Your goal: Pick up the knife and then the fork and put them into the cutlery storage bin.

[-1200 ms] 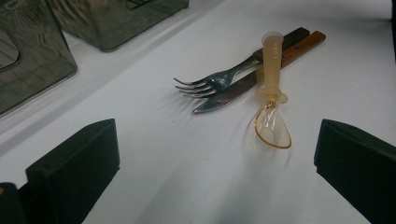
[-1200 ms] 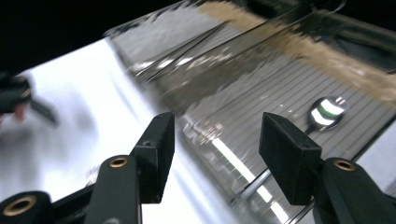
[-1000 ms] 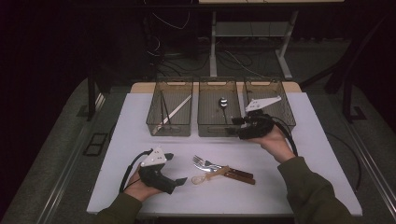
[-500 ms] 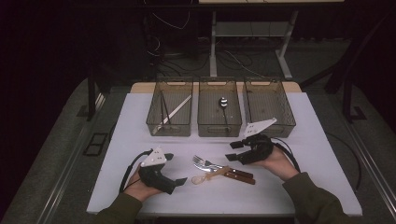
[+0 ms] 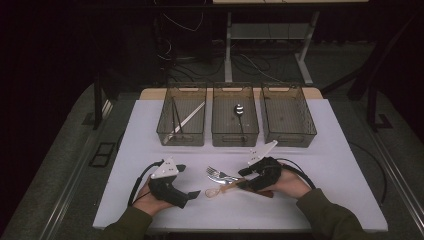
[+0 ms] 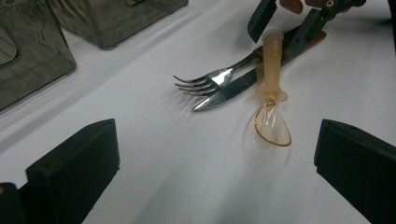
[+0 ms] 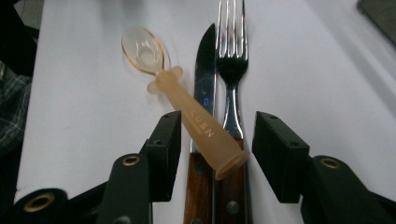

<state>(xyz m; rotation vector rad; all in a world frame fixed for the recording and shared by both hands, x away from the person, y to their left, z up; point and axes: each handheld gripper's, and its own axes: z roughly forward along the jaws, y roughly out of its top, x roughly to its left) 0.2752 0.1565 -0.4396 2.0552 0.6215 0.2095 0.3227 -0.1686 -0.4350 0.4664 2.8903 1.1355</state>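
On a white table, the right gripper sits with jaws apart, straddling the handles of a translucent amber spoon, knife and fork. The left gripper, also spread wide, rests nearby, empty.

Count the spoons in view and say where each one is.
2. A metal spoon lies in the middle bin. An amber plastic spoon lies on the table across the knife and fork, between the right gripper jaws.

Spoon atop knife (amber) — fork adj.
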